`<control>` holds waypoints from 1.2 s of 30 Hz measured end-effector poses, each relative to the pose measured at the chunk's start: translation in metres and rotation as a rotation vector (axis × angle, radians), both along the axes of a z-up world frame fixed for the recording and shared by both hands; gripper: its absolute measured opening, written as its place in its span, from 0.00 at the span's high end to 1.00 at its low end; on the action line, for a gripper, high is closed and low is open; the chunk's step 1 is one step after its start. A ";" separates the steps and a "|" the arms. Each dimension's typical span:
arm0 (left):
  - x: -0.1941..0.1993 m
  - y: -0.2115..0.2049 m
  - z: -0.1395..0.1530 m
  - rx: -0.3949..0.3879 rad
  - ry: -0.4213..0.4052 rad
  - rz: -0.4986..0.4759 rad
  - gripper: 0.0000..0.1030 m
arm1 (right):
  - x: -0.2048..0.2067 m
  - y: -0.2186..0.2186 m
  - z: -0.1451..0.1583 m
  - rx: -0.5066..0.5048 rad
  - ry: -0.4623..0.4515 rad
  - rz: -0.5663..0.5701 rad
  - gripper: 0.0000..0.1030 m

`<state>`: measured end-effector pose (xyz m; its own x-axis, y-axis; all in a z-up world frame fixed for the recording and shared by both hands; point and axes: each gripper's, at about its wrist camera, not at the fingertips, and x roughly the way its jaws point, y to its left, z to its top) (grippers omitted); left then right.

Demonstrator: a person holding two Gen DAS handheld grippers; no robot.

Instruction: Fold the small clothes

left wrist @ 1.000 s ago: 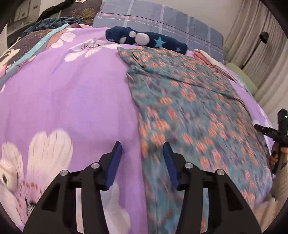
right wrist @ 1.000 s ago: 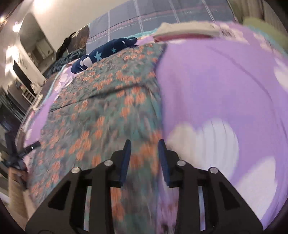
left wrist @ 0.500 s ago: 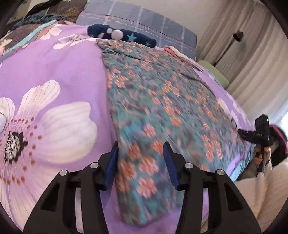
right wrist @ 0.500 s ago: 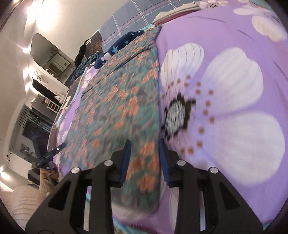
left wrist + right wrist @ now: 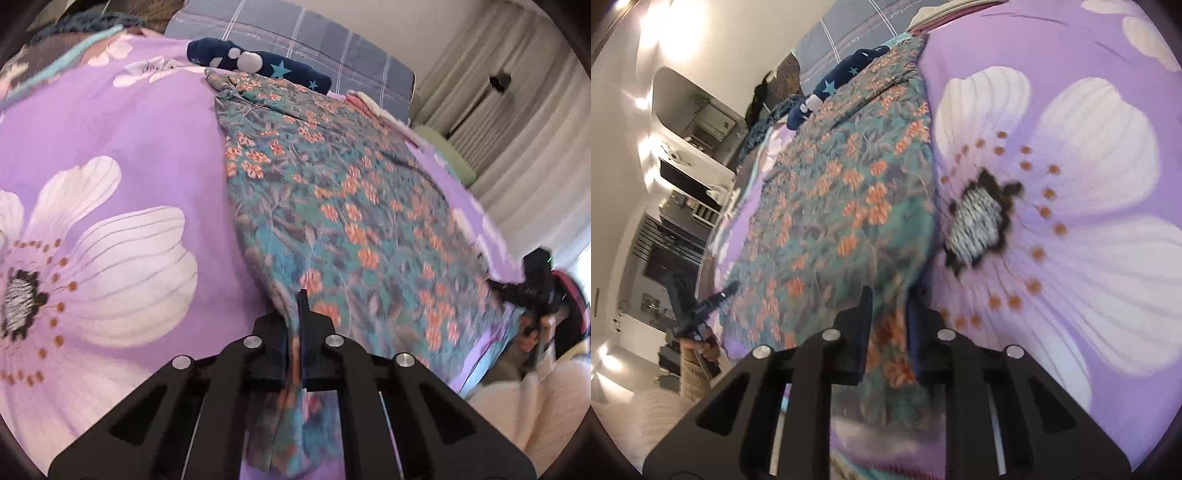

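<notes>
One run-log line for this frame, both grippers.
left gripper: shut on floral garment near-left corner | right gripper: around near-right corner, not clamped | garment flat on purple bedsheet

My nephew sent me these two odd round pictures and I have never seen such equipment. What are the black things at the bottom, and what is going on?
No robot here: a person holds a two-fingered tool in each hand, each carrying a wide-angle camera looking along its jaws. One picture comes from the left gripper, the other from the right gripper. A teal floral garment lies spread on a purple flowered bedspread; a navy star-patterned item lies at its far end. The left jaws are shut on the garment's near edge. The right jaws have cloth between them, with a gap showing.
</notes>
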<state>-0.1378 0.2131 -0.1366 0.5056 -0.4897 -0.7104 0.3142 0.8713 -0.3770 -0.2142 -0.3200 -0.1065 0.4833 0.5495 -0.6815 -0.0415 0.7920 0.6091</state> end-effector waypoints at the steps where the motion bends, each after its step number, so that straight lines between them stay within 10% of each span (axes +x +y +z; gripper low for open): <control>1: -0.005 0.000 0.000 0.006 -0.001 0.000 0.95 | -0.007 -0.001 0.001 -0.014 0.002 -0.002 0.83; 7: -0.015 0.007 -0.004 -0.032 0.017 0.008 0.93 | -0.014 0.004 0.001 -0.002 0.004 0.019 0.64; 10: -0.015 0.003 0.004 -0.023 -0.008 0.022 0.97 | -0.005 0.015 0.007 -0.078 -0.005 0.017 0.96; 16: -0.029 -0.003 0.083 -0.049 -0.256 0.019 0.98 | -0.004 -0.019 0.059 0.184 -0.186 -0.087 0.97; 28: -0.094 -0.003 0.162 -0.024 -0.420 0.012 0.97 | -0.082 -0.030 0.168 0.110 -0.496 -0.122 0.97; 36: 0.011 -0.006 0.146 -0.048 -0.327 0.050 0.97 | 0.028 -0.025 0.147 0.050 -0.374 -0.170 0.97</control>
<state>-0.1269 0.2075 0.0092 0.7274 -0.4874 -0.4830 0.3825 0.8724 -0.3043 -0.1862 -0.3446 0.0407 0.7791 0.4689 -0.4162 -0.1385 0.7761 0.6152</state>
